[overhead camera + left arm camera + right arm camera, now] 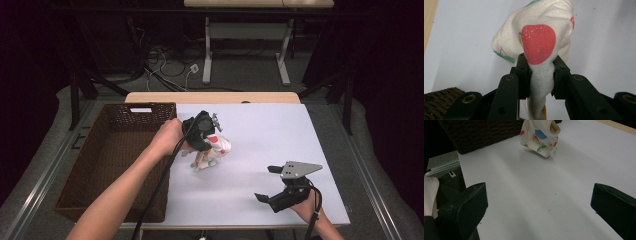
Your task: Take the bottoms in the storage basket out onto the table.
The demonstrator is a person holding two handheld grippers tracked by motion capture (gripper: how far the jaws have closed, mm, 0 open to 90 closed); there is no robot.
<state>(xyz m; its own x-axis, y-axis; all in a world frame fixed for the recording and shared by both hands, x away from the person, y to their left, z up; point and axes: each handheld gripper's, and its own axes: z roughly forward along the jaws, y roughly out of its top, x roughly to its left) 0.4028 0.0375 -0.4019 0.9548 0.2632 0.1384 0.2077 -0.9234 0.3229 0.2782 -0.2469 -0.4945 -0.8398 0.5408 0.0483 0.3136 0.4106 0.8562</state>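
A small white garment printed with strawberries and other fruit [212,150] hangs bunched above the white table, a little right of the basket. My left gripper [202,132] is shut on it; the left gripper view has the cloth [539,40] pinched between both black jaws [541,78], with a red strawberry print just above them. From the right gripper view the garment [541,135] dangles with its lower hem just clear of the tabletop. My right gripper [267,182] rests near the front right of the table, jaws wide open with nothing between them [539,205].
A dark brown wicker basket [112,150] stands at the left, along the table's left edge, and looks empty. The white tabletop [270,135] stretches between the two grippers. Beyond the table's far wooden edge are cables and desk legs on the floor.
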